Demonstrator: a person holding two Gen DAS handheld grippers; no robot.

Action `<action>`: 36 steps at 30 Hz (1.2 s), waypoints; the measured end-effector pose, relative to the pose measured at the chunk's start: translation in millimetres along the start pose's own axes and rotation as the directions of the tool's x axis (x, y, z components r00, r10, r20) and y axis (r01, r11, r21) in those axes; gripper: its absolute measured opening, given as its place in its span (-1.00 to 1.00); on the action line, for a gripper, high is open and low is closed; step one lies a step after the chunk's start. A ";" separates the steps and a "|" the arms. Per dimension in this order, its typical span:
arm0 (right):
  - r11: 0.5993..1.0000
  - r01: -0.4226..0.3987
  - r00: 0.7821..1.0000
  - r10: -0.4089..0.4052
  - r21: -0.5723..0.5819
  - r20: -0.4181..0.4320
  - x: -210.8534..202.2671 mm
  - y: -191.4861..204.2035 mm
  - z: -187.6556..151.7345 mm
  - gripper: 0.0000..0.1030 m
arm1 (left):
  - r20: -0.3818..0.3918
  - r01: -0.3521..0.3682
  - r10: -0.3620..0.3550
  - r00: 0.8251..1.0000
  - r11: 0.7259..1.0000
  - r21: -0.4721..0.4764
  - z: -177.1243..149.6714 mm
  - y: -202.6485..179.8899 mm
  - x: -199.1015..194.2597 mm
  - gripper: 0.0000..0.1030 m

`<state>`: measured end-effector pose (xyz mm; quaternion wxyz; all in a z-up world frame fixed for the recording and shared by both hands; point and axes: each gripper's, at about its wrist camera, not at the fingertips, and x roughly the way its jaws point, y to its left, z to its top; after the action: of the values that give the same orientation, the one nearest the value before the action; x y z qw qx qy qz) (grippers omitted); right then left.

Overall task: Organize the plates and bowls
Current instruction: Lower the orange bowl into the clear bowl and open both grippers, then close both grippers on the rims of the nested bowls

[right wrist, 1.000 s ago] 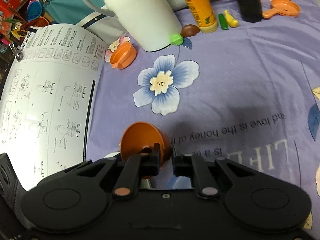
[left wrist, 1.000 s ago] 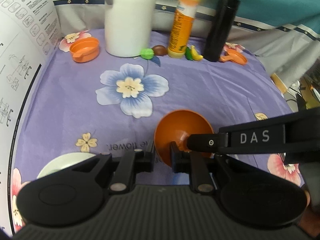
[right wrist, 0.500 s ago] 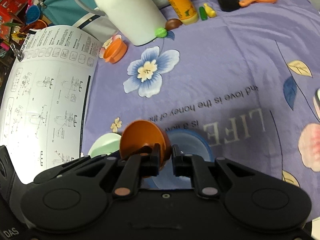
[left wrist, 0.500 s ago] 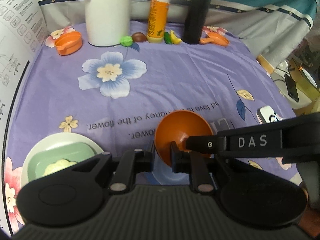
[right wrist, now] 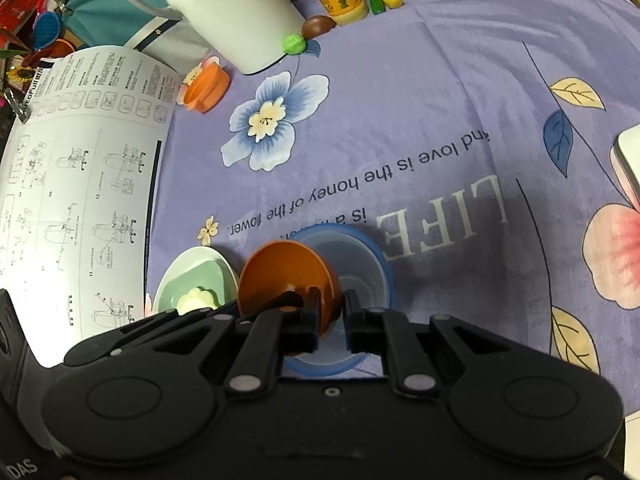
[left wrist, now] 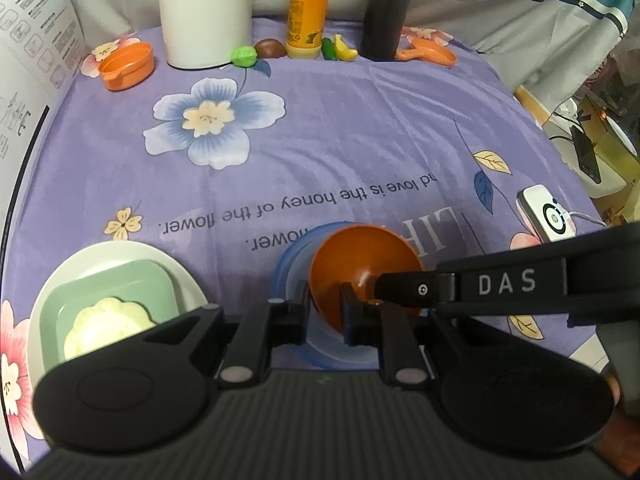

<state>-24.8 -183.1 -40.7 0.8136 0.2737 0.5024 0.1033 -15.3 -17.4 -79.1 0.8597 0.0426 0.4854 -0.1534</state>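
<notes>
The surface is covered by a big purple cloth with flowers (left wrist: 360,128). Just left of the left tool (left wrist: 324,312) sits a round white plate (left wrist: 176,276) with a square green dish (left wrist: 120,292) on it. Both tools, the right tool (right wrist: 332,316) too, are clenched on the rim of one small orange plastic bowl (left wrist: 360,256), tilted just above a round blue bowl (right wrist: 360,264).
</notes>
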 end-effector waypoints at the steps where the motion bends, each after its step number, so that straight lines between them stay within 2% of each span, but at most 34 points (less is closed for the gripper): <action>1: 1.000 0.000 1.000 0.000 0.002 -0.002 0.9 -0.2 0.1 -0.72 | -0.001 -0.005 0.005 1.000 1.000 -0.002 -0.2 0.6 0.4 -0.66; 2: 1.000 0.002 1.000 -0.002 0.001 -0.004 1.5 -0.1 0.2 -0.72 | -0.001 -0.014 0.014 1.000 1.000 -0.003 -0.2 1.1 0.6 -0.61; 5: 1.000 0.009 1.000 -0.009 -0.004 0.002 1.1 1.1 0.4 -0.66 | 0.025 -0.047 0.047 0.999 0.999 -0.007 1.1 3.6 -4.3 -0.30; 7: 1.000 0.016 1.000 -0.016 0.000 0.017 -2.0 0.8 2.1 -0.49 | 0.050 -0.055 0.056 0.997 0.998 -0.019 2.4 7.0 -10.8 0.16; 8: 1.000 0.015 1.000 -0.015 0.003 0.025 -4.2 -0.2 3.1 -0.45 | 0.070 -0.059 0.061 0.996 0.998 -0.022 2.7 9.1 -15.7 0.26; 10: 1.000 0.007 0.999 -0.007 0.008 0.040 -9.9 -2.0 4.9 -0.29 | 0.100 -0.073 0.076 0.992 0.997 -0.027 2.7 12.3 -22.8 0.58; 11: 1.000 0.009 0.999 -0.009 0.009 0.052 -13.0 -2.4 5.5 -0.06 | 0.109 -0.077 0.080 0.991 0.997 -0.032 2.9 14.3 -25.7 0.66; 12: 1.000 0.014 0.997 -0.015 0.005 0.071 -17.2 -2.6 5.5 0.26 | 0.115 -0.077 0.080 0.990 0.996 -0.039 2.7 15.3 -27.7 0.76; 13: 1.000 0.019 0.996 -0.019 0.000 0.084 -19.4 -3.0 5.8 0.50 | 0.118 -0.076 0.081 0.990 0.996 -0.045 2.2 16.3 -29.3 0.80; 16: 1.000 0.027 0.993 -0.026 -0.012 0.114 -25.0 -3.3 5.5 0.71 | 0.119 -0.078 0.083 0.989 0.996 -0.044 -0.5 15.7 -32.0 0.90; 22: 1.000 0.030 0.992 -0.028 -0.010 0.125 -27.8 -6.1 4.0 0.92 | 0.127 -0.072 0.075 0.989 0.997 -0.025 -8.6 13.0 -35.6 0.98; 25: 0.999 0.036 0.991 -0.035 -0.009 0.130 -29.8 -7.4 1.2 1.00 | 0.129 -0.070 0.072 0.989 0.997 -0.026 -11.6 13.5 -36.4 0.99; 36: 0.998 0.065 0.991 -0.066 0.009 0.121 -27.1 -11.1 -8.3 1.00 | 0.116 -0.058 0.066 0.991 0.996 -0.074 -25.4 27.0 -33.7 1.00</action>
<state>-46.1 -201.5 -29.1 0.8449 0.2647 0.4612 0.0586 -44.2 21.4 -65.9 0.8922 0.0182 0.4373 -0.1117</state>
